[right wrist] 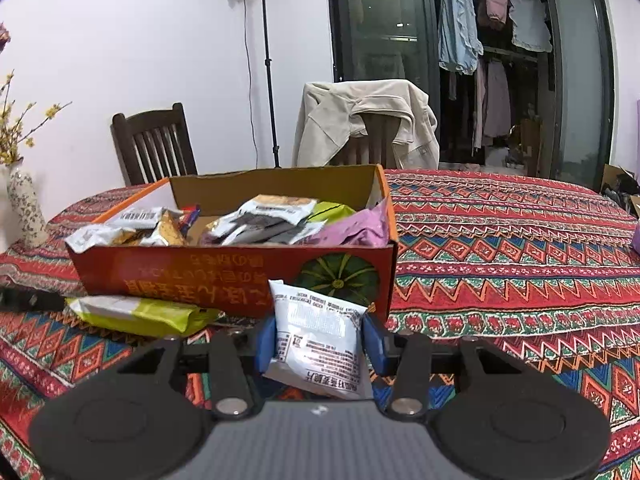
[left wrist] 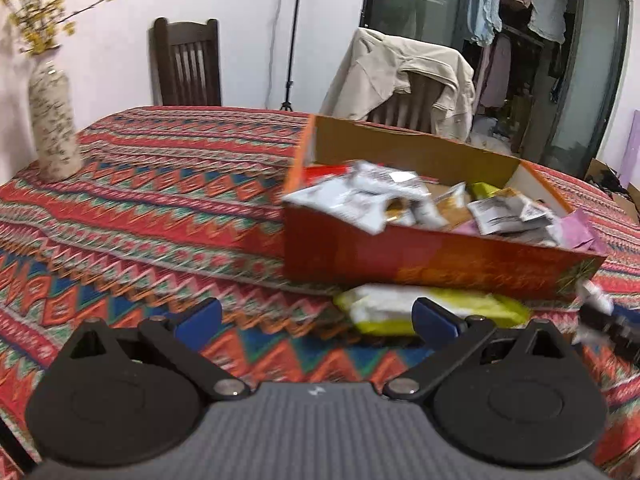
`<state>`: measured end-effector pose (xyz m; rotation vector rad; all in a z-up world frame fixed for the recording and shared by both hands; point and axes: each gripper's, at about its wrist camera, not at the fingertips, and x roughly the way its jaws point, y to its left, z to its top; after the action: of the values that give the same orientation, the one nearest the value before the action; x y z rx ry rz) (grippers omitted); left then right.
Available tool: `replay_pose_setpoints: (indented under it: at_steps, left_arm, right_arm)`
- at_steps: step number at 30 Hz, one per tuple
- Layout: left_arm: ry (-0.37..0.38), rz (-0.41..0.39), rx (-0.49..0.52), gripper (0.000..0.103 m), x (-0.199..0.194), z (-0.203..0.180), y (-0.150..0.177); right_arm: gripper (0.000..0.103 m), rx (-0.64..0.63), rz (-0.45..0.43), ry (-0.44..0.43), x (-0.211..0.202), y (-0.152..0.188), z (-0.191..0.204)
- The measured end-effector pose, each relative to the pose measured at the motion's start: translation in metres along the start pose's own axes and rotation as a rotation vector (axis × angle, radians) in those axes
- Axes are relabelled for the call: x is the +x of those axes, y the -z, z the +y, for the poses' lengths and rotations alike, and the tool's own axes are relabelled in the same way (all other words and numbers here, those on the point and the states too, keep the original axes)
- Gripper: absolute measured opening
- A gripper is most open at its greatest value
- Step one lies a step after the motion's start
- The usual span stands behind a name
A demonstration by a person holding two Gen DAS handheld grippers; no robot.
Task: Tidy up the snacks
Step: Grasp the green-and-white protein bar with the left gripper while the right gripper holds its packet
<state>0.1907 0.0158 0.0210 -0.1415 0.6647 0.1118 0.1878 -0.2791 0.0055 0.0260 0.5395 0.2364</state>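
An open orange cardboard box holding several snack packets stands on the patterned tablecloth. A yellow-green packet lies on the cloth against the box's near wall. My left gripper is open with nothing between its blue pads, just short of that packet. My right gripper is shut on a white snack packet, held upright in front of the box's near wall. At the right edge of the left wrist view the right gripper shows blurred with its white packet.
A flowered vase with yellow twigs stands at the table's far left. Two chairs stand behind the table, one draped with a beige jacket. A light stand is by the wall. A purple item sits at the right edge.
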Motion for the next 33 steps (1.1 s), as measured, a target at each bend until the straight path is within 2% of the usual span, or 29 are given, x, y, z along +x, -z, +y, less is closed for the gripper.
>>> replay_pose_setpoints:
  at_steps: [7,10,13,23,25,33]
  left_arm:
    - [-0.034,0.011,0.067,0.103,0.021,-0.048,-0.011]
    - [-0.051,0.040,0.086,0.103,0.033,-0.060,-0.010]
    - [-0.065,0.070,0.095,0.103,0.045,-0.068,-0.006]
    - [-0.055,0.085,0.071,0.103,0.051,-0.066,-0.003]
    - [-0.042,0.081,0.075,0.100,0.047,-0.064,-0.002]
    - [-0.050,0.056,0.089,0.060,0.027,-0.052,0.004]
  right_arm:
    - [0.045,-0.009,0.006,-0.009,0.000,0.004,0.006]
    - [0.045,0.004,0.001,0.005,-0.001,0.004,0.003]
    - [0.046,0.000,-0.007,0.014,-0.004,0.005,0.004]
    - [0.046,-0.010,-0.009,0.011,-0.006,0.005,0.005]
    - [0.046,-0.011,-0.002,0.019,-0.004,0.005,0.005]
    - [0.047,-0.011,-0.006,0.022,-0.004,0.006,0.005]
